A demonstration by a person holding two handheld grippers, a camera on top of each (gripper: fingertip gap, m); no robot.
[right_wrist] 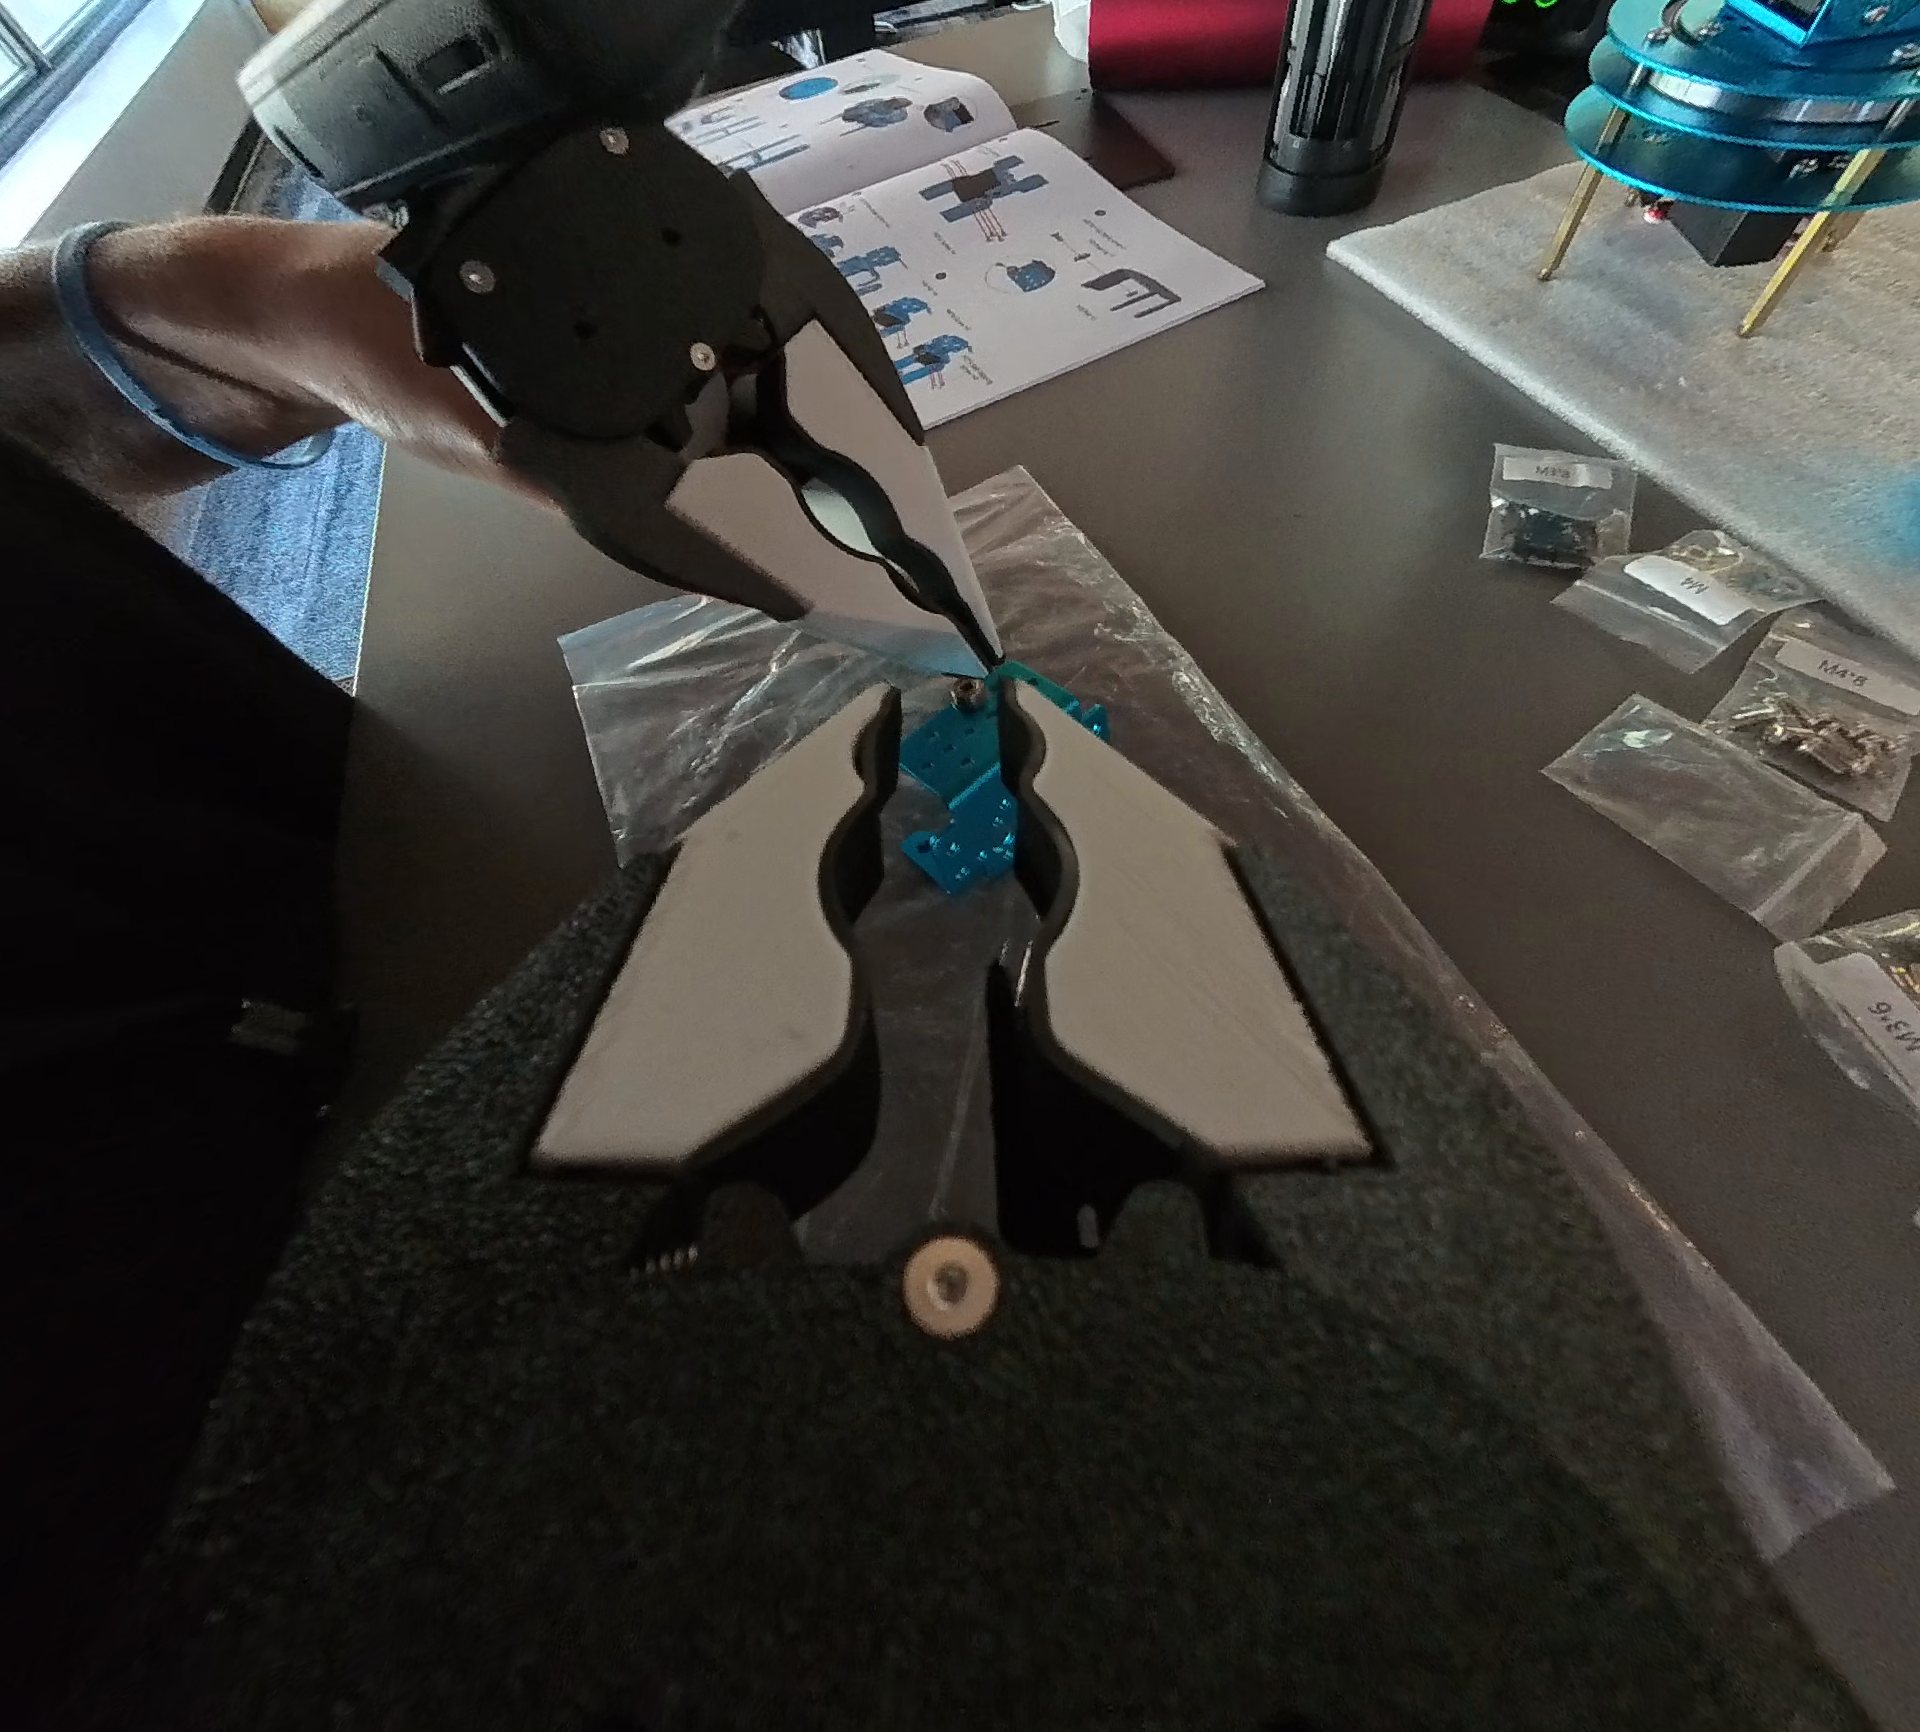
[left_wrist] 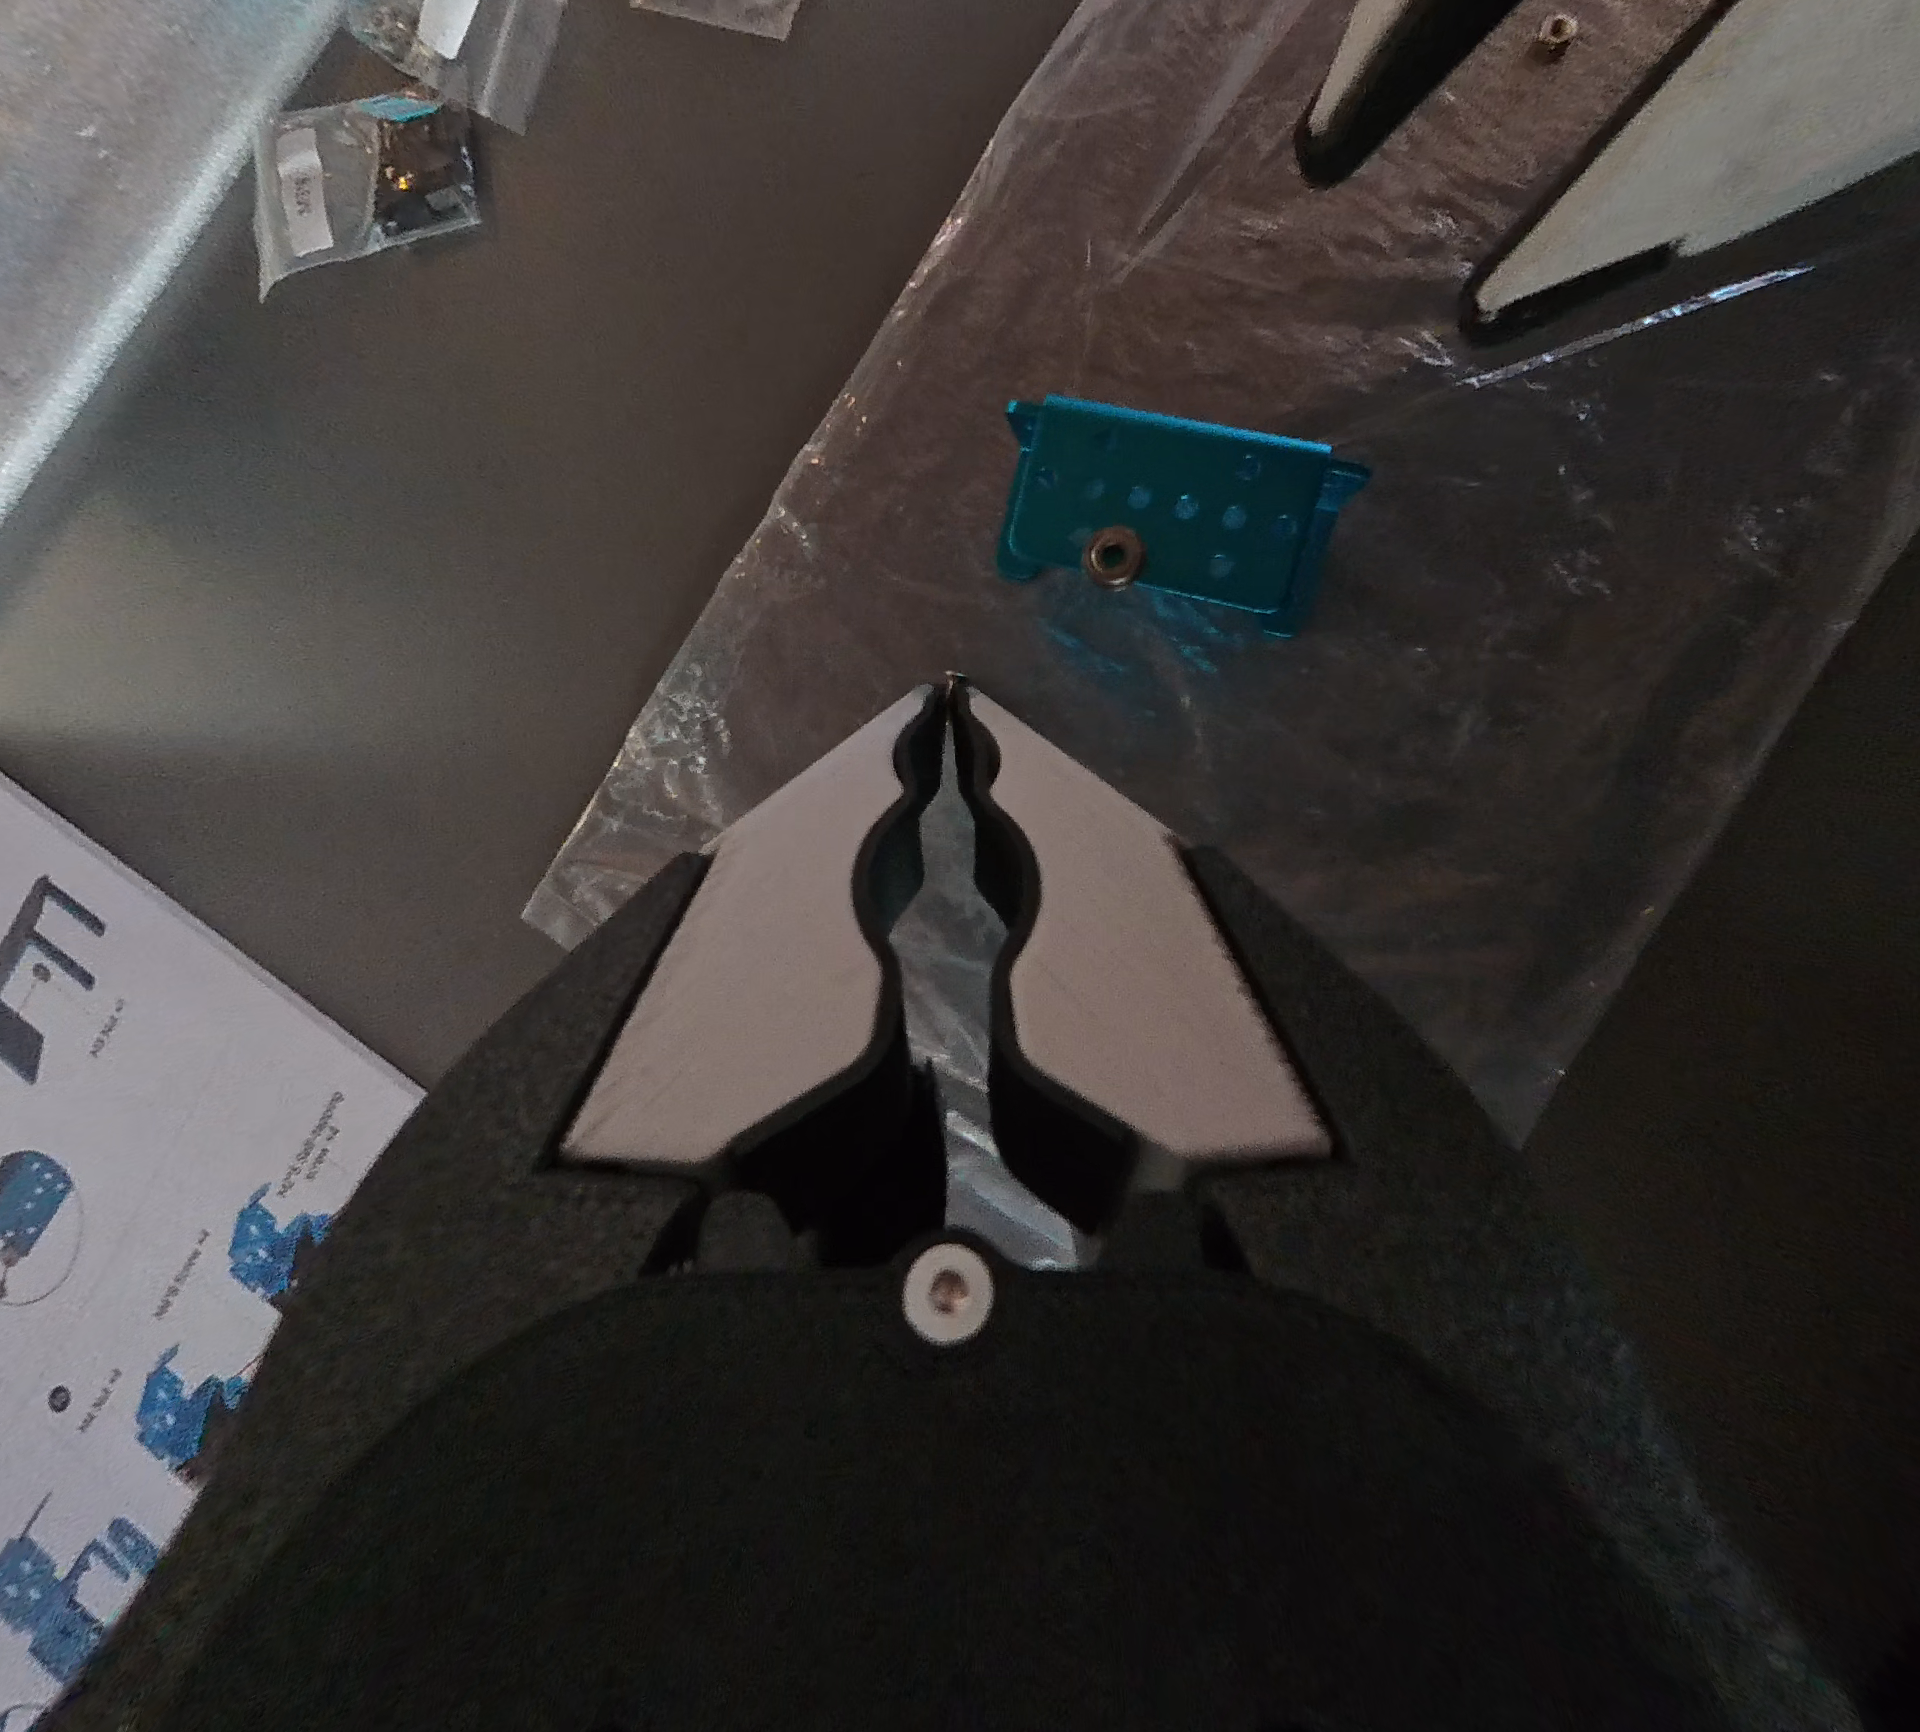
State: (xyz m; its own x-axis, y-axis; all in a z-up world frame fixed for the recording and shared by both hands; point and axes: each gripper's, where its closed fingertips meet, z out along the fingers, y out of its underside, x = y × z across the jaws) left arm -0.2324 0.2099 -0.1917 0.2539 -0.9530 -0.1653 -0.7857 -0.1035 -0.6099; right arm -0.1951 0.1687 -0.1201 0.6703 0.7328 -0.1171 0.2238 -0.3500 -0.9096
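Note:
A blue metal bracket [left_wrist: 1174, 508] with several holes lies on a clear plastic bag [left_wrist: 1299, 747] on the dark table. A brass nut [left_wrist: 1114, 556] sits in one of its holes. My left gripper [left_wrist: 951, 695] is shut on a tiny dark screw [left_wrist: 951, 680], a little short of the bracket. In the right wrist view its tip [right_wrist: 982, 648] hangs just above the nut [right_wrist: 966, 695]. My right gripper [right_wrist: 956, 700] is open and empty, with the bracket [right_wrist: 951, 794] showing between its fingers, apart from them. Its fingers [left_wrist: 1704, 165] show at the left view's top right.
Small clear bags of hardware [right_wrist: 1704, 809] [left_wrist: 374, 176] lie to the right. An open instruction booklet [right_wrist: 997, 248] [left_wrist: 135, 1163], a white foam sheet [right_wrist: 1662, 352] with a blue round assembly [right_wrist: 1756, 93], a black bottle [right_wrist: 1340, 20] and a red cylinder [right_wrist: 1195, 9] stand behind. A person's forearm [right_wrist: 239, 332] is at left. About 4 cm separates my left fingertips from the brass nut [left_wrist: 1114, 556].

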